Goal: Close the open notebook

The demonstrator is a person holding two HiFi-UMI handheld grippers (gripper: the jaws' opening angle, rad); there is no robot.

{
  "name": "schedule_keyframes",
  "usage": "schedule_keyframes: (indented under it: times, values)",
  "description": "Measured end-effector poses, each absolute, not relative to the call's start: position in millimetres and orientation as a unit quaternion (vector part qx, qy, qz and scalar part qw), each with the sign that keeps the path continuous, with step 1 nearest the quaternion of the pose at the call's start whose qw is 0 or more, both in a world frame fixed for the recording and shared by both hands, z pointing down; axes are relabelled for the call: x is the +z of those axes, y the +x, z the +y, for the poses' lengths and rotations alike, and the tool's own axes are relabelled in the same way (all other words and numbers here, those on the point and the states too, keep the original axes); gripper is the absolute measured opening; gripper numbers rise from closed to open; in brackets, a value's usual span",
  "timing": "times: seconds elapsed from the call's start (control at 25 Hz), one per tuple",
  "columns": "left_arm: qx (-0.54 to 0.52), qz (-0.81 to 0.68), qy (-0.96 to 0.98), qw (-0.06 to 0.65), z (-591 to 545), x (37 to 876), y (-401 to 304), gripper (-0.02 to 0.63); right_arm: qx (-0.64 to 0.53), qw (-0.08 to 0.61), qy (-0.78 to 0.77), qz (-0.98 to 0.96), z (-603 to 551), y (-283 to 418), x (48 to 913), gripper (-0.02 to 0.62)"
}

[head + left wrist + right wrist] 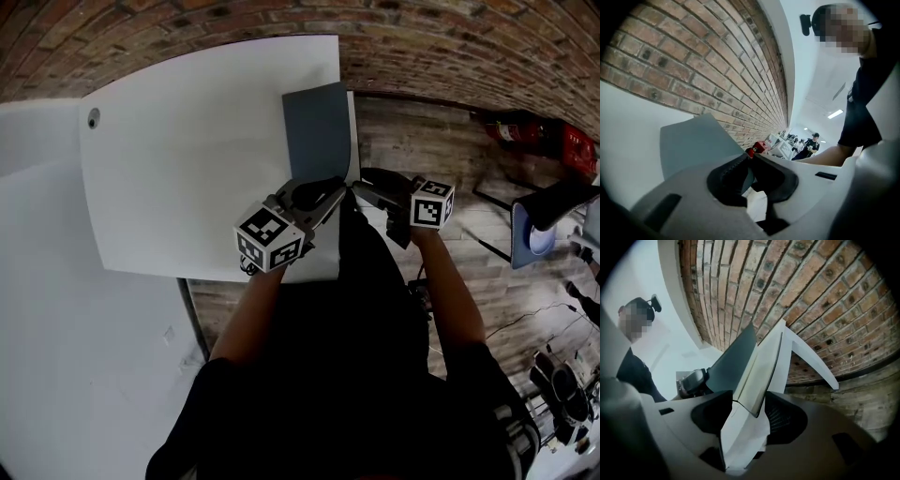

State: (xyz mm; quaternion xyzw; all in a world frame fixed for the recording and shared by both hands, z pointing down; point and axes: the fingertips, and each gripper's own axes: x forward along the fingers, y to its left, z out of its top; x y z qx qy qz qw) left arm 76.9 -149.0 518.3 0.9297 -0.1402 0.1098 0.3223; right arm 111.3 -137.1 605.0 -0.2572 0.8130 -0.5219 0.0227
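- The notebook (319, 131) lies at the right edge of the white table (187, 169), close to the brick wall (422, 47). It is not flat shut: in the right gripper view its grey cover (736, 357) stands up from the white pages.
- Your left gripper (339, 190) is at the near end of the notebook. In its own view the jaws (750, 159) are nearly together, with a thin grey strip between the pads (it looks to be the cover (693, 145)).
- Your right gripper (367, 187) comes from the right side. Its jaws (749, 401) stand wide apart, and the notebook's corner sits between them, but the pads do not press it.
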Motion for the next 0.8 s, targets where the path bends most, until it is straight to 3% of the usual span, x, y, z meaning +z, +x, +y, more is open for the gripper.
schedule_keyframes:
  times: [0.32,0.48,0.8]
  values:
    - [0.167,-0.108,0.929,0.313,-138.9,553.5,110.3,0.064,-0.566,0.159,-0.210,0.782,-146.8,135.1,587.7,0.215]
    - [0.233,-0.098,0.925,0.285,-128.9,577.4,119.9,0.099,-0.581,0.137,-0.245,0.764,-158.8,147.5,602.0,0.253]
    - [0.317,-0.112,0.903,0.266,-119.9,607.1,118.1,0.116,-0.590,0.060,-0.244,0.767,-162.2,128.8,622.5,0.247]
